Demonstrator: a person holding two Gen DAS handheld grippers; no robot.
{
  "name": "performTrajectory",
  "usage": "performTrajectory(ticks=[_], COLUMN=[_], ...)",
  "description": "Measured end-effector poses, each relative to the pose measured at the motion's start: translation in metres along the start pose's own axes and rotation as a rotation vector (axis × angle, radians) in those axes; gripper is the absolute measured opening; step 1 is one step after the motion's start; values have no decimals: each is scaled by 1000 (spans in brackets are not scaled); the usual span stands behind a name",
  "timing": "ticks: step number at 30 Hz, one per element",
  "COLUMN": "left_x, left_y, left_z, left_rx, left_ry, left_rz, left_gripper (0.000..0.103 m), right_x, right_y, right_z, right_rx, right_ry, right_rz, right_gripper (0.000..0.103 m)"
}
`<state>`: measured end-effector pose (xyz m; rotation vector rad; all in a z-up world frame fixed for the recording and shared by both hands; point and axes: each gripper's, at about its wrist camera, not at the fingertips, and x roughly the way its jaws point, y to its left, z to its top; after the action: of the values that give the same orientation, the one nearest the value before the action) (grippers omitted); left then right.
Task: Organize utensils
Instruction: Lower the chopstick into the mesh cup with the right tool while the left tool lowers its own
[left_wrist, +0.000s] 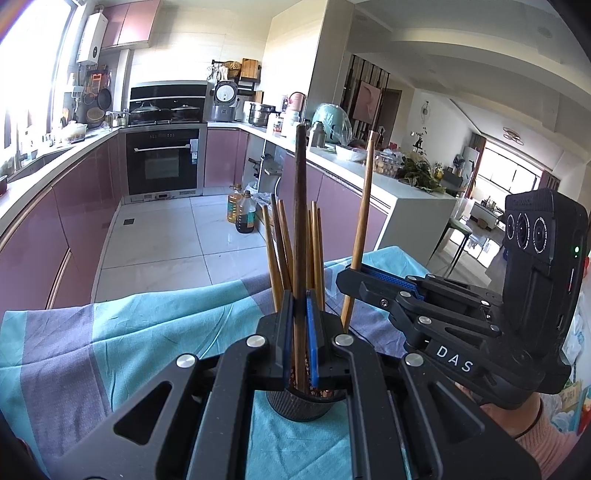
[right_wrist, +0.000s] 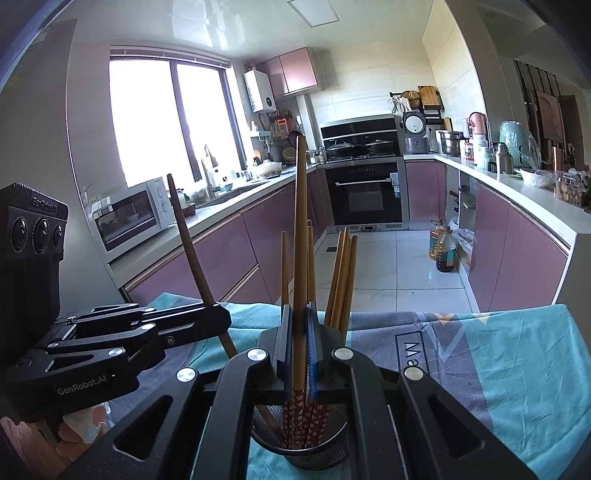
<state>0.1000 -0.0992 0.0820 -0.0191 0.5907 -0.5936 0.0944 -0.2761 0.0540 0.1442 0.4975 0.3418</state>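
A teal-and-grey cloth (right_wrist: 498, 350) is carrying a black mesh holder (right_wrist: 317, 448) of wooden chopsticks (right_wrist: 341, 277). The left gripper (left_wrist: 300, 325) is pinching a dark chopstick (left_wrist: 301, 221), the right gripper (right_wrist: 299, 332) a lighter chopstick (right_wrist: 301, 240); both are standing near upright, lower ends in the holder.

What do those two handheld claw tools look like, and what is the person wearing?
Both the left gripper and the right gripper are matte black linkages with silver rivets and blue ribbed pads. Each carries a boxy black camera block with three round lenses; white lettering reads "DAS" and "GenRobot.AI". A pink knitted sleeve shows at the wrist.
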Motion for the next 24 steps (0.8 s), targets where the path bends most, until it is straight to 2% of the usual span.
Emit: performTrajectory(ticks=[24], left_x=[26], left_y=[-1], left_z=[1], left_rx=[4], left_ry=[55], left_rz=[-10], left_gripper=[7], right_x=[15], right_y=[2], right_z=[-15], right_rx=[-5], right_ry=[54], right_rz=[4], right_gripper=[6])
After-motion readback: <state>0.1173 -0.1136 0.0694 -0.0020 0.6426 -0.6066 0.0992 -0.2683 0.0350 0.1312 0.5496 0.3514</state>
